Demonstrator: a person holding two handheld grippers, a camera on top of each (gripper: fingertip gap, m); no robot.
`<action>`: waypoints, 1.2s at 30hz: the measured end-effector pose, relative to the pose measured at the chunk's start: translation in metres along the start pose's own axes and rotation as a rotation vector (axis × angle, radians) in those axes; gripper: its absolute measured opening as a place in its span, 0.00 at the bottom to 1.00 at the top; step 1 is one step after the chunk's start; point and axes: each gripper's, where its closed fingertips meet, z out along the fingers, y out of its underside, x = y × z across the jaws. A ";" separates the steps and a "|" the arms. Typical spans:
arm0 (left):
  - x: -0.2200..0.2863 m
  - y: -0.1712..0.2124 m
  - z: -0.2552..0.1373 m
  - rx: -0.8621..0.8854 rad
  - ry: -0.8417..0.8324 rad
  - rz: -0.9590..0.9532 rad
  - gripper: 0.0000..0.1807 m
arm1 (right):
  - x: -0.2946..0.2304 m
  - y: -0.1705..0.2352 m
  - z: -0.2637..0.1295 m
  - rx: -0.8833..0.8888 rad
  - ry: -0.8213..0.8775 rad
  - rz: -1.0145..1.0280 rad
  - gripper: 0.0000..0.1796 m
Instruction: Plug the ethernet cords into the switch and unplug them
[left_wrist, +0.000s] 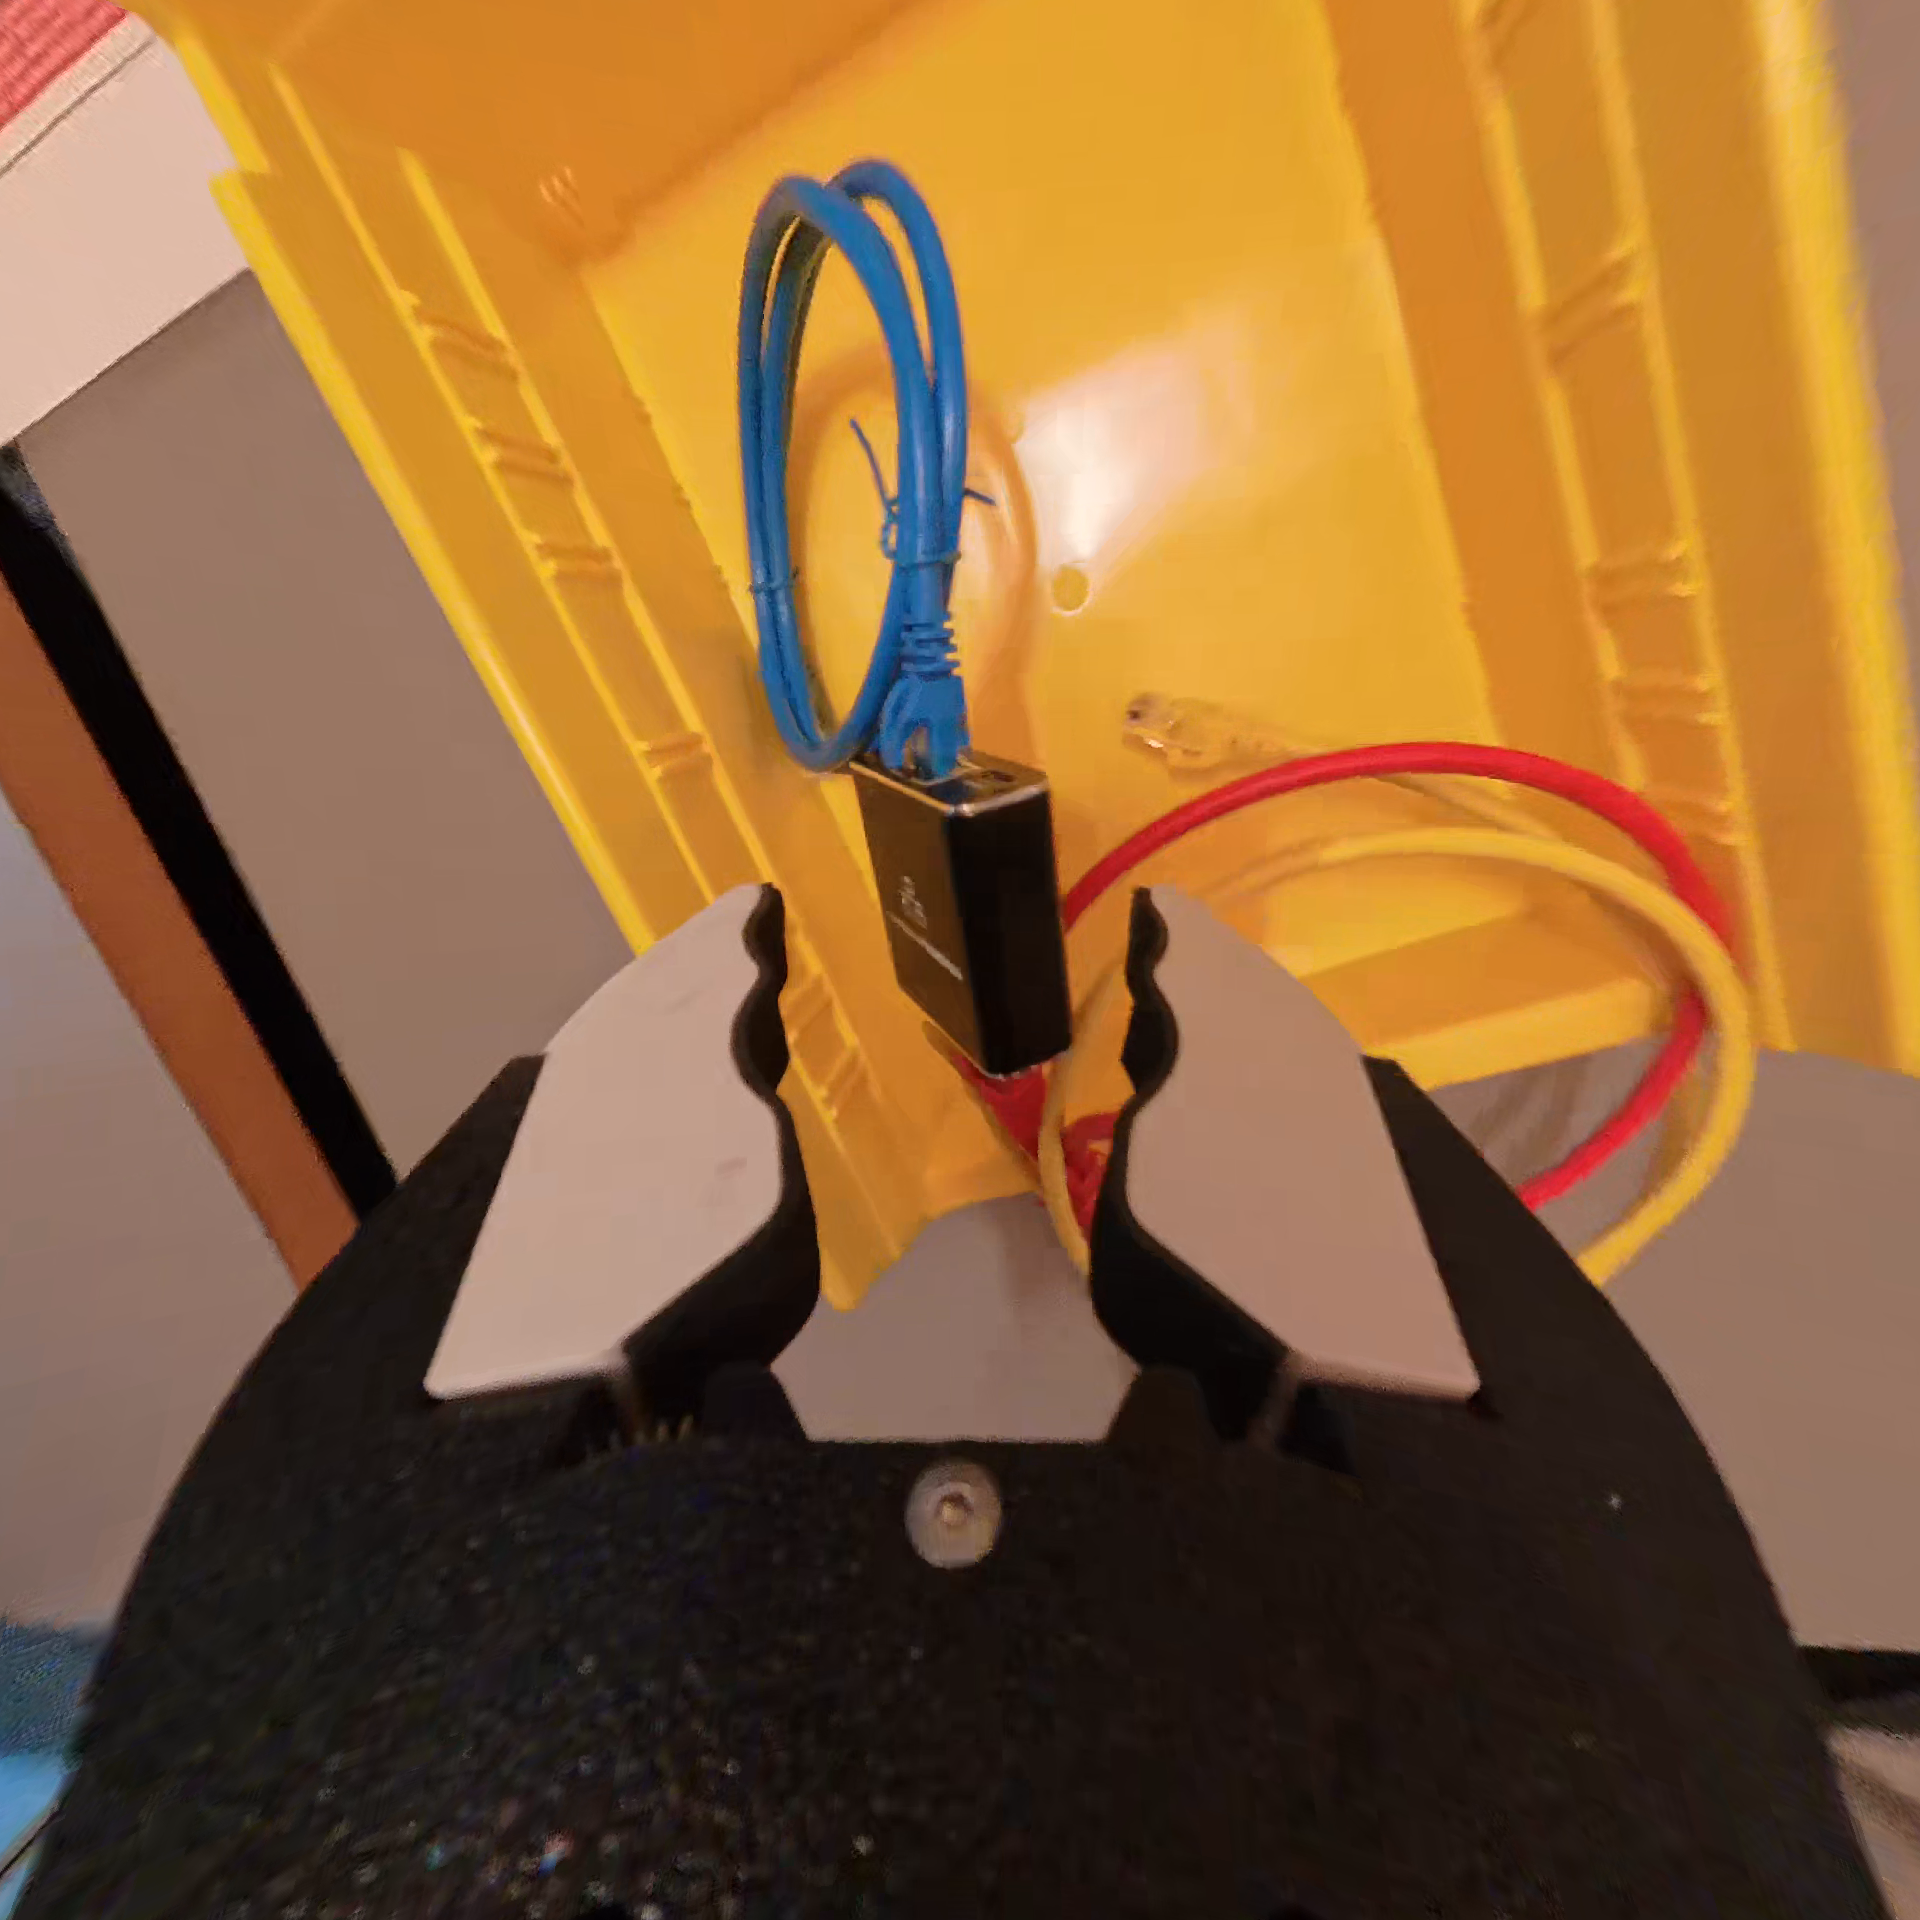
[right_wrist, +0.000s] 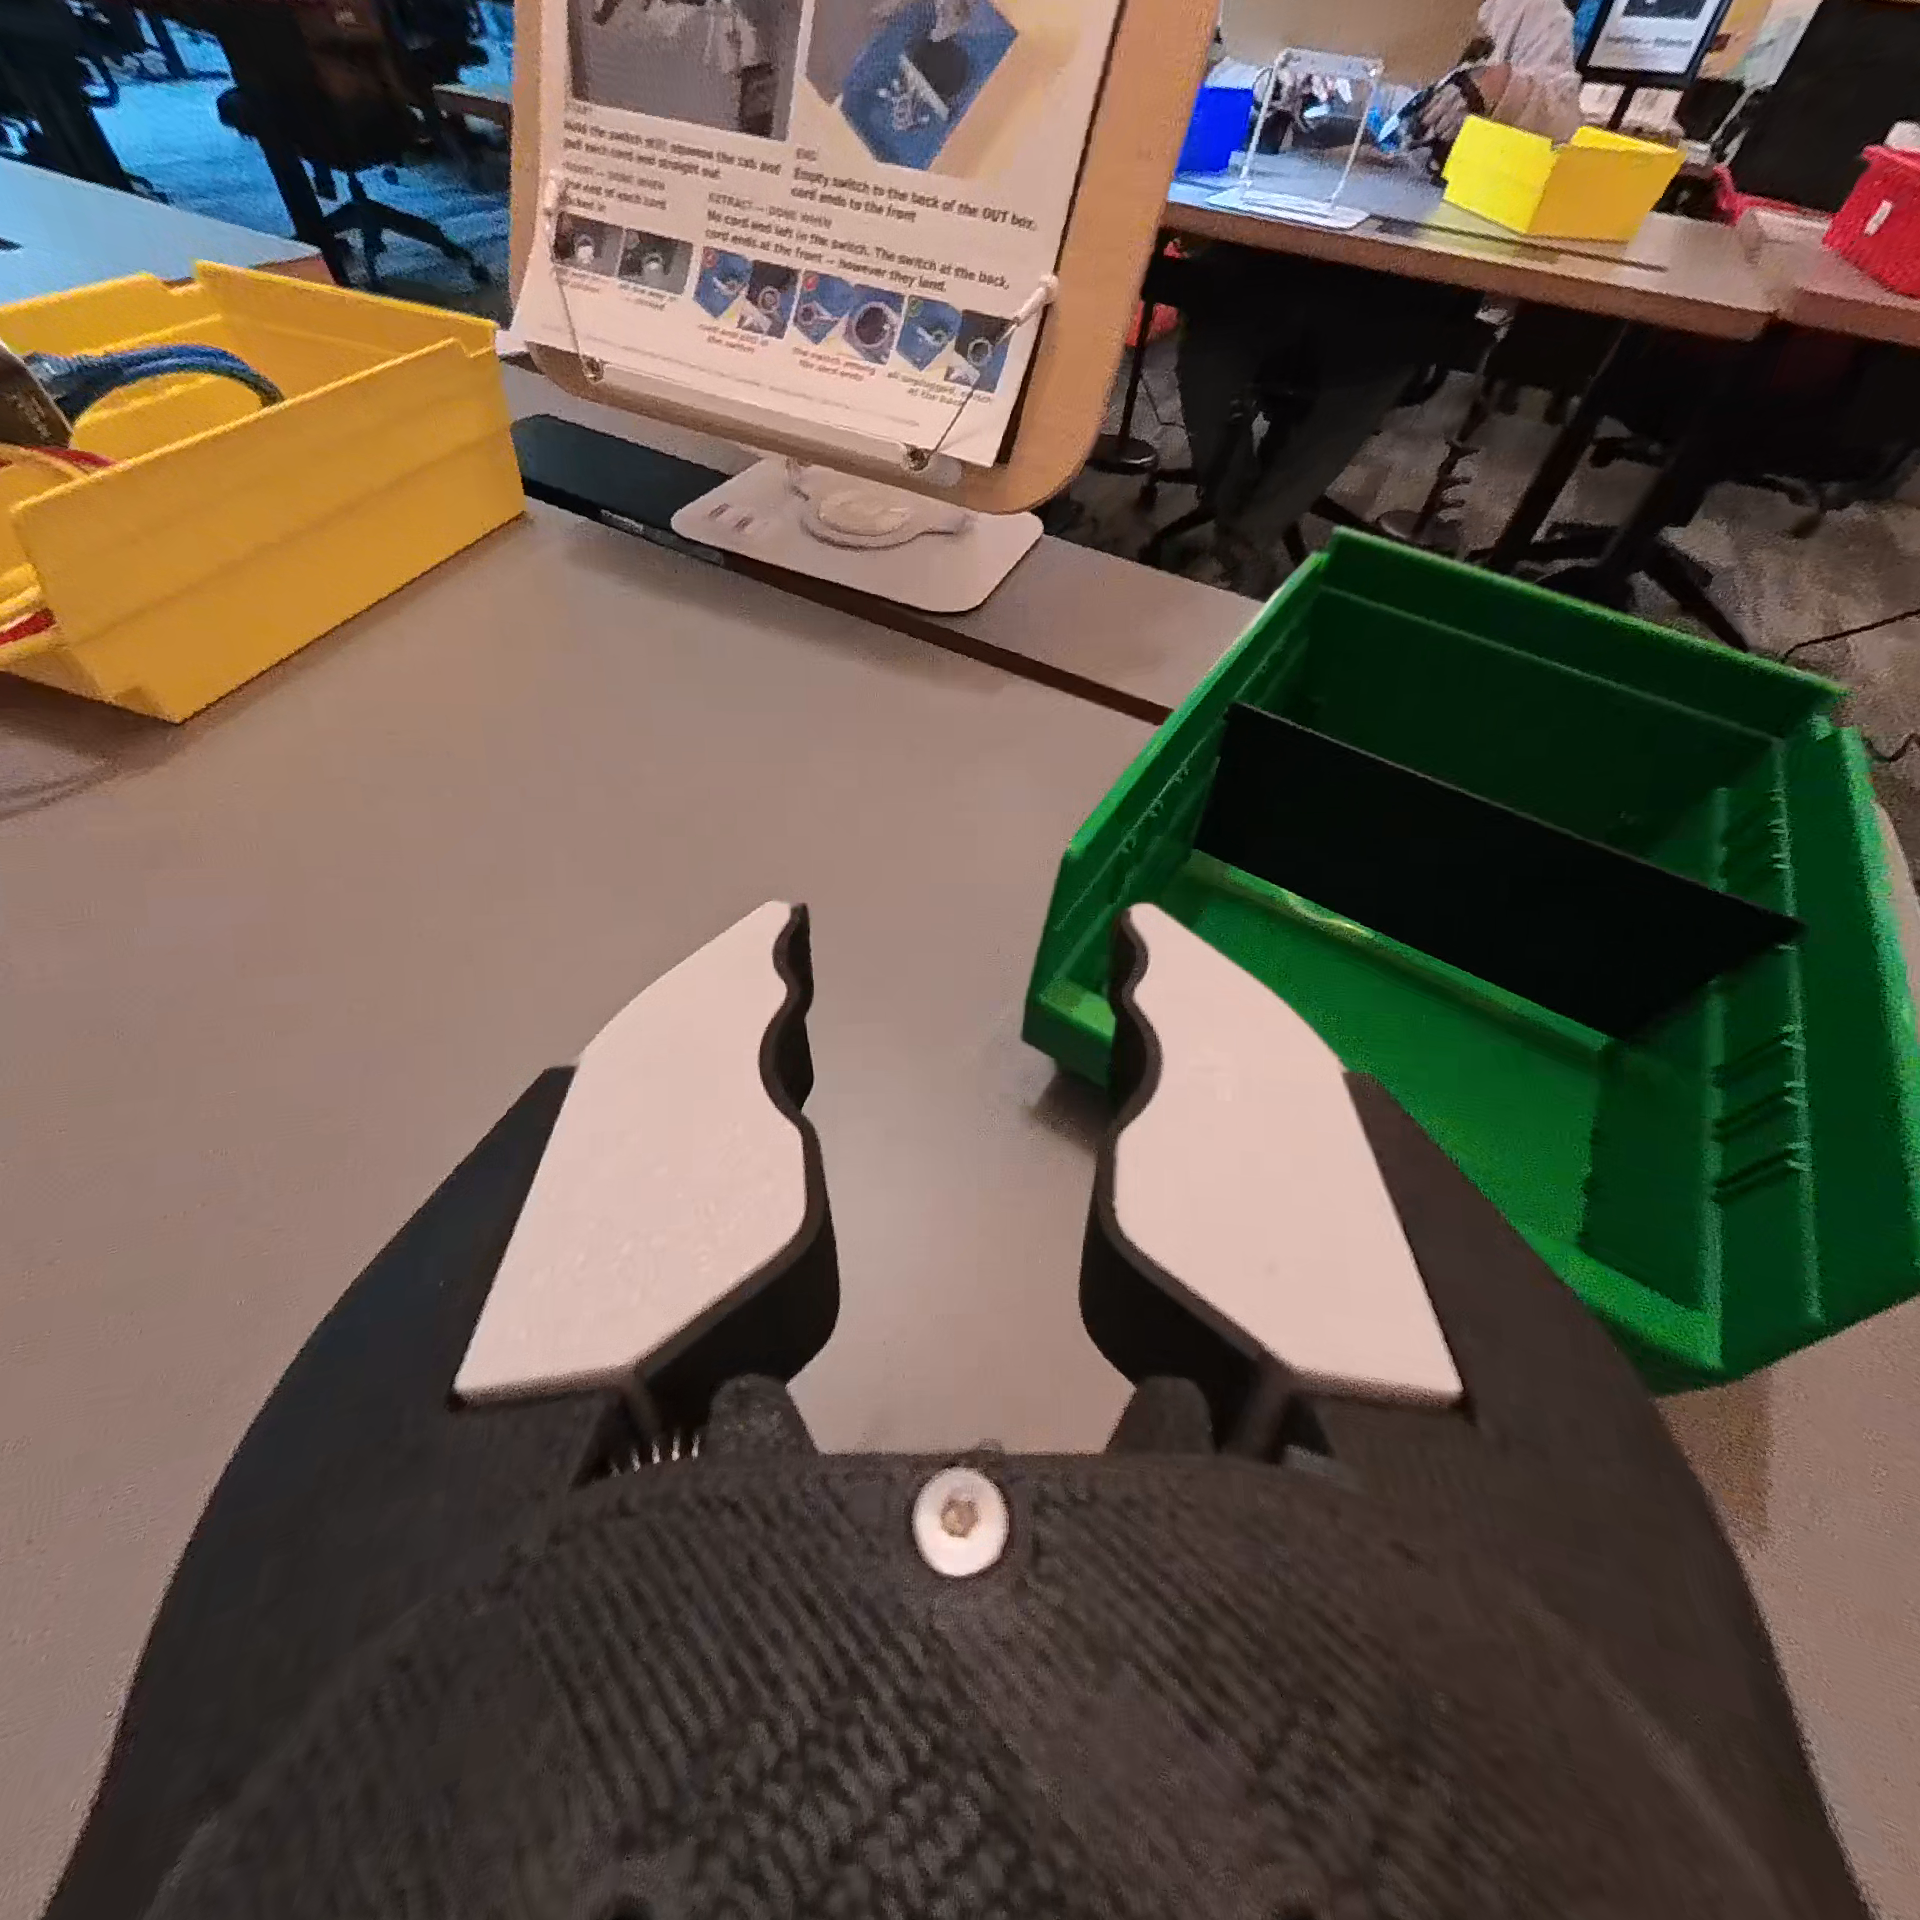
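In the left wrist view a small black switch (left_wrist: 971, 914) lies in a yellow bin (left_wrist: 1195, 260). A coiled blue ethernet cord (left_wrist: 831, 457) is plugged into its far end. A red cord (left_wrist: 1455, 764) runs to its near end, and a yellow cord (left_wrist: 1621, 883) loops beside it with a clear plug (left_wrist: 1169, 722) lying loose. My left gripper (left_wrist: 956, 904) is open, its fingertips on either side of the switch, not touching it. My right gripper (right_wrist: 961, 920) is open and empty over the grey table (right_wrist: 520, 883). The yellow bin (right_wrist: 260, 520) shows far left there.
A green bin (right_wrist: 1714, 1091) with a black divider (right_wrist: 1455, 883) stands just right of my right gripper. An instruction sheet on a wooden stand (right_wrist: 810, 260) is at the table's back edge. Other tables, bins and chairs are behind. The grippers' ends are close to 55 cm from one another.
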 end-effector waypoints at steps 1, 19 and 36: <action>-0.004 0.000 0.007 -0.031 -0.038 0.001 0.32 | -0.004 0.001 0.002 -0.010 -0.011 -0.008 0.31; -0.012 -0.012 0.009 0.034 -0.210 0.154 0.14 | -0.044 -0.006 0.002 0.004 -0.157 -0.025 0.31; 0.151 -0.041 -0.251 0.979 0.372 0.376 0.14 | -0.177 -0.053 0.002 0.220 -0.520 0.010 0.27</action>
